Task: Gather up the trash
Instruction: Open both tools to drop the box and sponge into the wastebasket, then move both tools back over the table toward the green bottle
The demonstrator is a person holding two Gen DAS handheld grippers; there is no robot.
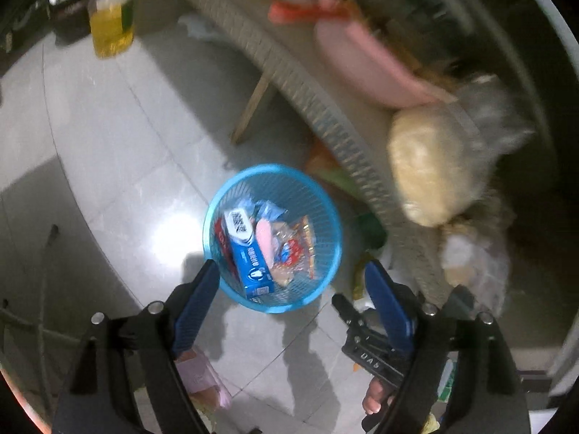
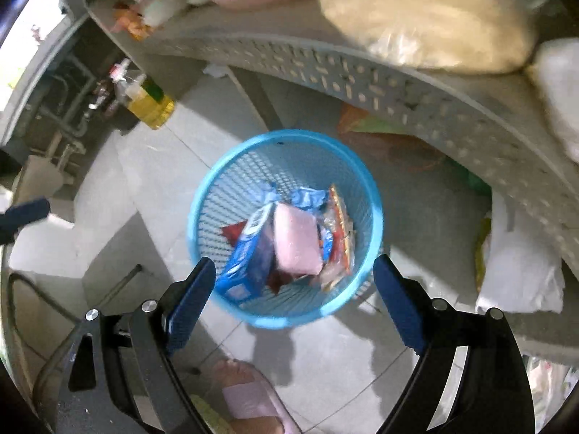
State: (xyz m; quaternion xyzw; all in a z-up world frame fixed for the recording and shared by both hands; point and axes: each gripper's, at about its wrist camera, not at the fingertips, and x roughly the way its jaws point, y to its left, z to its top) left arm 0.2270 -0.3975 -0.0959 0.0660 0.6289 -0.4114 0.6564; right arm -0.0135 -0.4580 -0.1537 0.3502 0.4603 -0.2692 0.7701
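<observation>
A blue plastic mesh basket (image 1: 336,231) stands on the tiled floor beside a grey woven table; it also shows in the right wrist view (image 2: 231,177). It holds a blue toothpaste box (image 1: 248,258), a pink piece (image 2: 295,240) and crumpled snack wrappers (image 2: 338,238). My left gripper (image 1: 293,271) is open and empty, held above the basket's near rim. My right gripper (image 2: 293,267) is open and empty, above the basket with the trash between its fingers. The right gripper's body (image 1: 372,347) shows low in the left wrist view.
The grey woven table (image 2: 362,76) carries a tan plastic bag (image 1: 430,166), a pink plate (image 1: 362,65) and wrappers (image 2: 130,21). A bottle of yellow oil (image 1: 110,18) stands on the floor. Bags lie under the table (image 2: 517,275). Feet in pink slippers (image 2: 253,398) are near.
</observation>
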